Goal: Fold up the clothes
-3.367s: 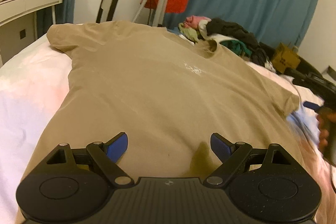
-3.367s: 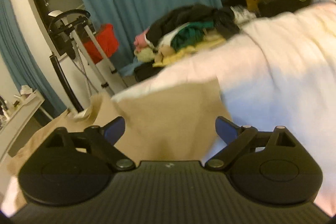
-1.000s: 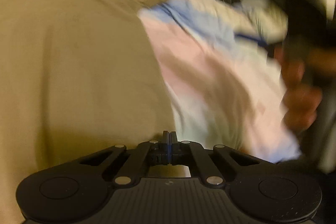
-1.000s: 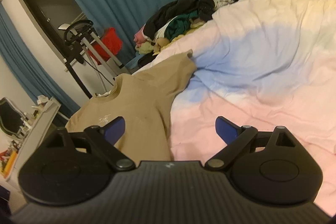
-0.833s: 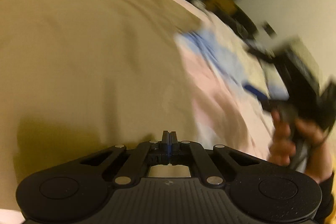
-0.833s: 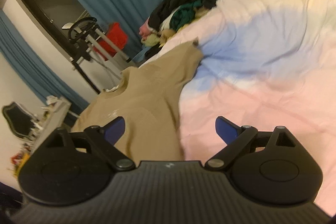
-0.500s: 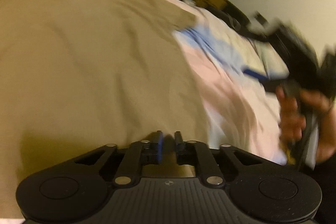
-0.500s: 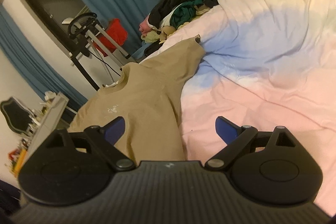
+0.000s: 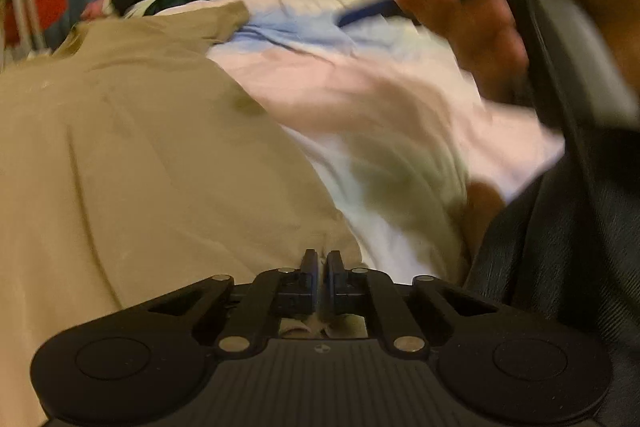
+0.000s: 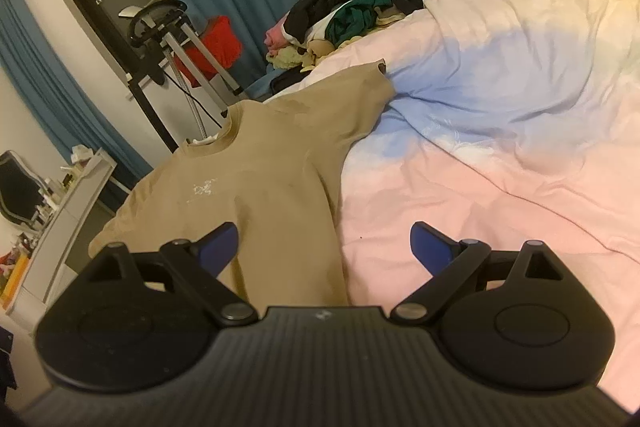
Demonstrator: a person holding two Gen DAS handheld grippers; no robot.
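A tan T-shirt [image 10: 272,179] lies spread flat on the bed, collar toward the far side, one sleeve reaching onto the blue patch of the duvet. It fills the left of the left wrist view [image 9: 140,155]. My left gripper [image 9: 322,259] is shut on the shirt's hem at its lower right corner, with fabric pinched between the fingers. My right gripper [image 10: 324,239] is open and empty, held above the shirt's right side edge. The hand holding the right gripper [image 9: 472,15] shows blurred in the left wrist view.
The bed has a pink, white and blue duvet [image 10: 500,131]. A pile of mixed clothes [image 10: 352,11] lies at the bed's far edge. An ironing stand [image 10: 172,39] and red bag [image 10: 212,43] stand before blue curtains. A white shelf [image 10: 68,203] is at left.
My left gripper closed on the shirt's hem corner, loosened slightly, and now pinches fabric; its view swung right. My right gripper stayed open and lifted away from the sleeve to hover over the shirt's side.
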